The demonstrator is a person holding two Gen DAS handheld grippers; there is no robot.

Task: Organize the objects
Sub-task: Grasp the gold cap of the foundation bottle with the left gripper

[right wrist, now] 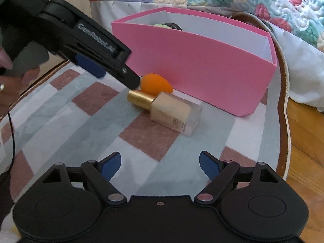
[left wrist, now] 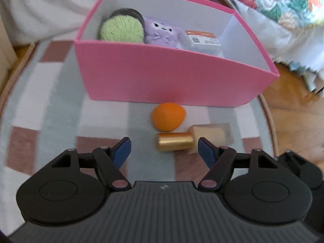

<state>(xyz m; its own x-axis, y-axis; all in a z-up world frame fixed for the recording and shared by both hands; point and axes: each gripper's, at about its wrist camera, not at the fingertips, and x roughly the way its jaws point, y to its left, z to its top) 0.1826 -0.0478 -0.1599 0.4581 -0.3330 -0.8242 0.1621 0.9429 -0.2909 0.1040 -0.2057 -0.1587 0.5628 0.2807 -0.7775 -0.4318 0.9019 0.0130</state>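
Checked rug (right wrist: 60, 109) beside a quilted bed. Left gripper (left wrist: 164, 148) open, nothing gripped, its jaws either side of the gold cap of a foundation bottle (left wrist: 192, 138) lying flat. Right gripper (right wrist: 160, 163) open, empty. Orange sponge (left wrist: 168, 119) touches the bottle, just before the pink box (left wrist: 162, 75) holding yarn (left wrist: 121, 29).

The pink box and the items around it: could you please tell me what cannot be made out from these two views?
- Right wrist view: the pink box hides its contents behind its near wall; only the green yarn top peeks out.
- Left wrist view: the white packet label is too blurred to read.
- Right wrist view: the bottle print is too small to read.
- Left wrist view: the dark object behind the yarn is mostly covered.
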